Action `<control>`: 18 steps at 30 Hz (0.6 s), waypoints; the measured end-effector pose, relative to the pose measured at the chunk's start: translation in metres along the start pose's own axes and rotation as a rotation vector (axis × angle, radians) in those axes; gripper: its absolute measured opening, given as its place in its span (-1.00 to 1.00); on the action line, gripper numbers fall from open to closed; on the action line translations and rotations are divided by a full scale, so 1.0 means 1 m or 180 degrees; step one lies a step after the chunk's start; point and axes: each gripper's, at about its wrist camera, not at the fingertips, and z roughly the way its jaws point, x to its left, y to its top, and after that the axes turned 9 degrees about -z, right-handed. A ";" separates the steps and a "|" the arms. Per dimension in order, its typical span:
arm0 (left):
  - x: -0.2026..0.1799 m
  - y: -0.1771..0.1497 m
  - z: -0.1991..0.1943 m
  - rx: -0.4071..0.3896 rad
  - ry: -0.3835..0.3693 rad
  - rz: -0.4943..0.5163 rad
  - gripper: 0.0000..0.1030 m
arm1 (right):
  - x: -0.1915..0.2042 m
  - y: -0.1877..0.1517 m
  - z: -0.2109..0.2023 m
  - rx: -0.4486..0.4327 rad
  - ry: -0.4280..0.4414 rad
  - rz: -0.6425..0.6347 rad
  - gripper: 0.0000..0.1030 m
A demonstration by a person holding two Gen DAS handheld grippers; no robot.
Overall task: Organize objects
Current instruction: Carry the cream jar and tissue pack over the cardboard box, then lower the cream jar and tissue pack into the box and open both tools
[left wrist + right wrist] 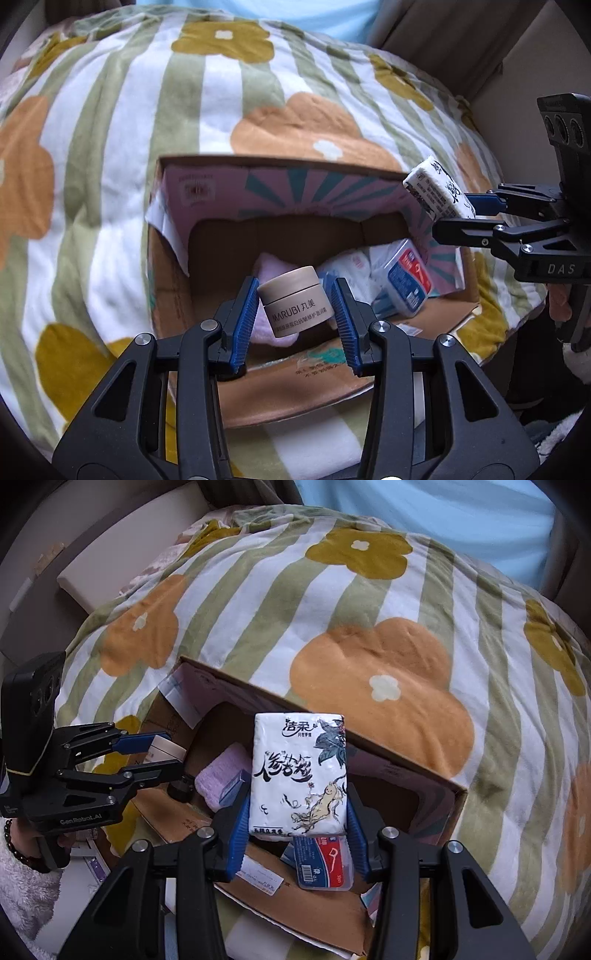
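My left gripper (293, 306) is shut on a beige MARUBI cream jar (293, 301) and holds it over the open cardboard box (207, 177). My right gripper (297, 805) is shut on a white tissue pack (299, 771) with ink drawings, held upright above the same box (406, 771). The tissue pack (439, 190) also shows in the left wrist view at the box's right rim, in the right gripper (456, 216). The left gripper (162, 751) with the jar (168, 747) shows at the left of the right wrist view.
Inside the box lie a pink towel (221, 775), a blue and red floss-pick case (323, 864) and white packets (351, 266). The box rests on a striped flower blanket (184, 110). A small dark object (181, 790) lies near the towel.
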 end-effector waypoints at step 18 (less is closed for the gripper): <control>-0.004 0.001 0.010 0.0100 0.0227 0.0043 -0.22 | 0.006 0.003 0.027 0.0095 0.0086 0.0065 -0.17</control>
